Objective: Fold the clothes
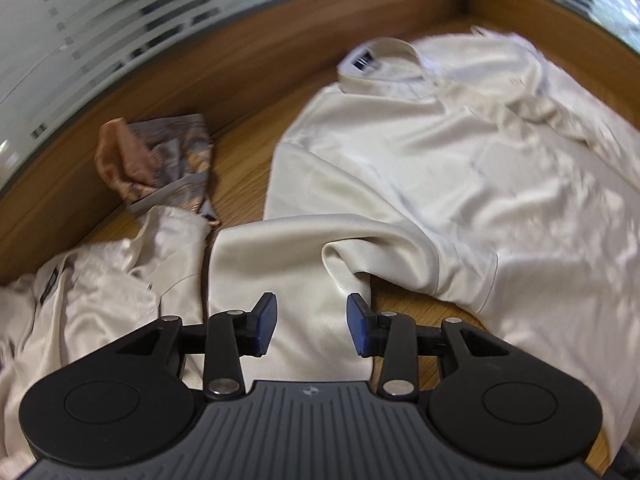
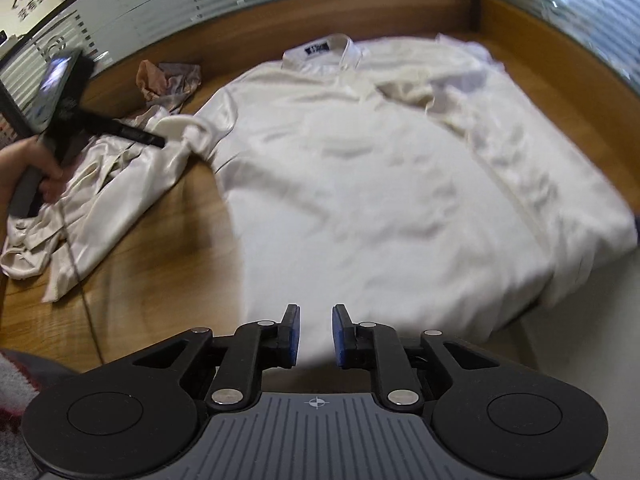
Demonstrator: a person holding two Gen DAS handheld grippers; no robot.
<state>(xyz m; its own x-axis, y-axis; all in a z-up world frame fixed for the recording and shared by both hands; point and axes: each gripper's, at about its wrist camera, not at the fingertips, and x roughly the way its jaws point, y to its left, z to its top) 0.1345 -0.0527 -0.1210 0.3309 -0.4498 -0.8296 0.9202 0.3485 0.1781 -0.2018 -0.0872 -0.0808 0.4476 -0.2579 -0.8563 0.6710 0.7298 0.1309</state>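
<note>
Claws first, nearest the lenses. Left claw (image 1: 312,322): blue pads spread, nothing pinched; a cream sleeve (image 1: 304,264) lies on the surface below and past the gap, untouched by either pad. Right claw (image 2: 316,334): pads parted by a narrow gap, nothing gripped; hem of the cream shirt (image 2: 360,184) just beyond the tips.

Shirt spread flat on the wooden surface (image 2: 160,240), collar (image 2: 320,54) at the far end with a dark label showing; its far-side sleeve is bunched across the chest near the collar. Picture blurred on that side.

Left of the shirt, a second cream garment (image 2: 100,184) in a crumpled heap, just beside the spread sleeve. A hand (image 2: 24,168) holds the left tool above that heap in the right wrist view.

Farther back, a small brown-and-grey patterned cloth (image 1: 160,160) wadded against the raised wooden edge. Beyond it, frosted striped glass (image 1: 100,32).
</note>
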